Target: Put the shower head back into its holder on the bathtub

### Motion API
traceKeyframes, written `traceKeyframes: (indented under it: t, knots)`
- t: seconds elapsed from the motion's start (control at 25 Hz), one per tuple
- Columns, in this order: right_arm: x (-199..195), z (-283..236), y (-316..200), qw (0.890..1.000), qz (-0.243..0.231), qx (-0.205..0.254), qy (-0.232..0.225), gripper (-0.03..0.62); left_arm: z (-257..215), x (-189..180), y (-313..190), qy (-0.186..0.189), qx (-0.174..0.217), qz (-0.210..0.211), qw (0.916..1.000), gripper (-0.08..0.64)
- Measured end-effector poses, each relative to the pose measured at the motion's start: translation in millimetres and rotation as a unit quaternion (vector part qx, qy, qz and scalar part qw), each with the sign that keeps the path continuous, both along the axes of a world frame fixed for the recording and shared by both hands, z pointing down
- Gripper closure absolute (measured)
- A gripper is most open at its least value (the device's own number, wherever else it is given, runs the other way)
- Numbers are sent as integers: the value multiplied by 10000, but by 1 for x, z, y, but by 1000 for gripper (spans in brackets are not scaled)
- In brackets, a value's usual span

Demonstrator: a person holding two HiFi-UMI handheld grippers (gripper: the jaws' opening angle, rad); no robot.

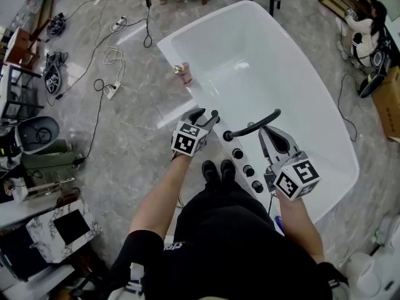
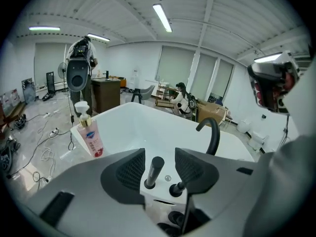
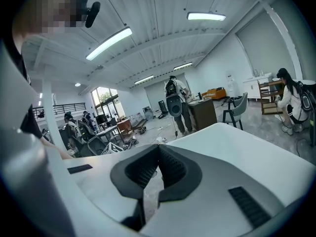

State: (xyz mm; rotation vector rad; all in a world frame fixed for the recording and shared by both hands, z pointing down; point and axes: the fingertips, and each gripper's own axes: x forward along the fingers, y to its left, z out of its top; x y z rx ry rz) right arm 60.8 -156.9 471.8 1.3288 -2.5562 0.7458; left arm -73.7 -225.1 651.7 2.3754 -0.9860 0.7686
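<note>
Backing the left tool (image 2: 160, 152) straight off seems the step: its jaws stand wide either side of the shower head (image 2: 154, 171), upright in its holder (image 2: 149, 184) on the bathtub (image 2: 118, 113) rim (pads not touching it). Avoid any sideways brush. The right tool (image 3: 159, 151) is closed, empty.

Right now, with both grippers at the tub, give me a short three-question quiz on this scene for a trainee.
1. True or false: the shower head stands upright in its holder, between the open jaws of the left gripper, with neither pad pressing on it.
2. What stands on the bathtub rim in the left gripper view? A) a pink pump bottle B) a folded towel C) a sponge
3. Which gripper has its jaws together with nothing between them?
Key: 1 true; 2 A; 3 the right gripper.
</note>
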Motion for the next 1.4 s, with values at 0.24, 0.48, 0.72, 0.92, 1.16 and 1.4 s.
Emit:
traceKeyframes:
  t: [0.24, 0.48, 0.72, 0.92, 1.16, 1.4]
  knots:
    - [-15, -25, 6, 9996, -200, 201, -22, 578, -72, -31, 11, 264, 616, -479, 9966, 382]
    - [-26, -70, -3, 9974, -218, 667, -147, 578, -136, -78, 22, 426, 958, -995, 9895, 445]
    - [-25, -100, -4, 9940, -361, 1024, -133, 578, -207, -107, 24, 484, 1693, -1274, 9761, 473]
    - [-23, -123, -15, 9899, -493, 1324, -71, 580, -253, -116, 18, 564, 2186, -1486, 9628, 496]
    - [-29, -143, -21, 9821, -741, 1726, 108, 581, -278, -116, 21, 569, 2297, -1584, 9586, 525]
    - [-28, -143, -20, 9838, -690, 1652, 97, 581, -288, -112, 19, 508, 2254, -1645, 9589, 531]
